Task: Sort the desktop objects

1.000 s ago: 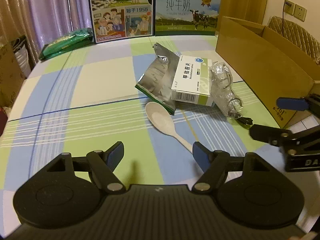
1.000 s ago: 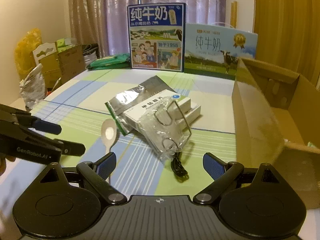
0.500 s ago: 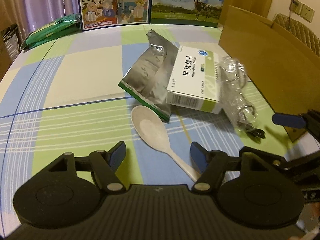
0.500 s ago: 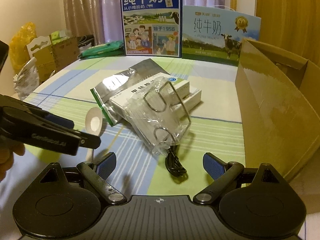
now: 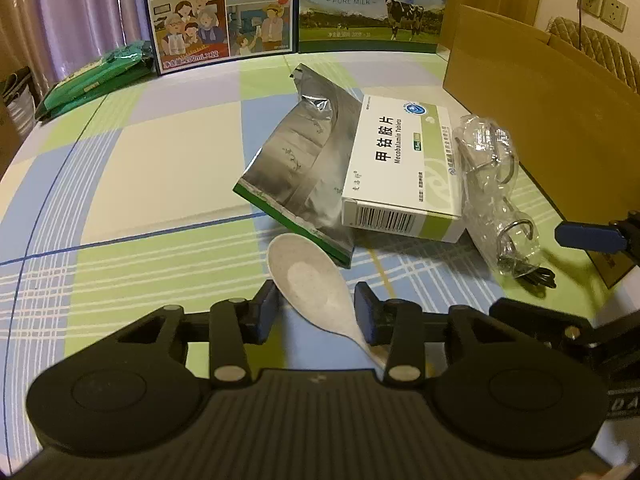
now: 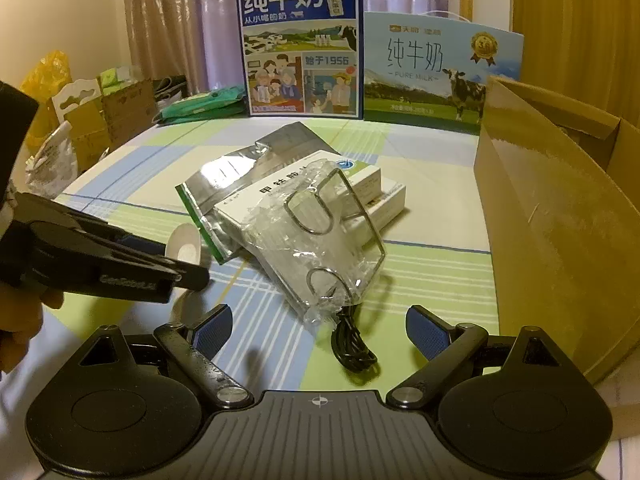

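Two milk cartons (image 5: 296,4) stand at the table's far edge, reading "纯牛奶", "始于1956" and "PURE MILK". Next in size, the open cardboard box (image 6: 560,208) waits on the right, probably as the sorting bin. Smaller, the medicine box (image 5: 400,168), "Mecobalamin Tablets", lies on a foil pouch (image 5: 296,160). The left gripper (image 5: 316,310) has its jaws narrow around the spoon (image 5: 312,280), maybe touching already; the right gripper (image 6: 320,332) is wide, holding nothing

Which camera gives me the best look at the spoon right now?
The left wrist view: the spoon lies in plain sight between the left claw fingers, bowl fully visible. In the right wrist view only its bowl shows, the rest hidden behind the left claw.
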`<state>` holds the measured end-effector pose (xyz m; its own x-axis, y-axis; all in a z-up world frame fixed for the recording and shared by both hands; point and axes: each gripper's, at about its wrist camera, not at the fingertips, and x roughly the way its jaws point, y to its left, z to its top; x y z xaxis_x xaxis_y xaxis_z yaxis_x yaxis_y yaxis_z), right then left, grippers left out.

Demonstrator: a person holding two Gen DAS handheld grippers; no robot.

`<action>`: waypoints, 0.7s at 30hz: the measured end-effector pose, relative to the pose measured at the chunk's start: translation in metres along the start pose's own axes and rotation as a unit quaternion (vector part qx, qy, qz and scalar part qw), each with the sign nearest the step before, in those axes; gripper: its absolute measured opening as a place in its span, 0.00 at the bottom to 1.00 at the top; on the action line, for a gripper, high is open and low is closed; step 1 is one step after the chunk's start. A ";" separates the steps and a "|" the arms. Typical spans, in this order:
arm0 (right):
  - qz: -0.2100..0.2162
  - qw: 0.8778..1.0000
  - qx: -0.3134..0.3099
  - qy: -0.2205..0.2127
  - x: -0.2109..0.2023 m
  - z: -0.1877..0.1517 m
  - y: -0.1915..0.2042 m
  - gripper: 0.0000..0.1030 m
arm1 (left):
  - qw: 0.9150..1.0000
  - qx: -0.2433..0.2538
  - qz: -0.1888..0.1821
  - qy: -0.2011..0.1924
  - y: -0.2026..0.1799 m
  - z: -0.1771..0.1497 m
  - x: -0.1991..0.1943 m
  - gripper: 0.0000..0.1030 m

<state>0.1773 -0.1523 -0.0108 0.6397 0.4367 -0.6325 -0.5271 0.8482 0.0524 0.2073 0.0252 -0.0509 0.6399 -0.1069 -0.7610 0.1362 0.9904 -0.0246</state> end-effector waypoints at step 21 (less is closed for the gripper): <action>-0.006 0.999 -0.029 -0.028 0.020 0.024 -0.003 0.88 | 0.999 0.027 -0.003 0.022 0.016 0.000 -0.010 0.25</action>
<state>0.2046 -0.1387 -0.0052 0.6748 0.4443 -0.5893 -0.5506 0.8348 -0.0011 0.2033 0.0416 -0.0435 0.6046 -0.1085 -0.7891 0.1816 0.9834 0.0039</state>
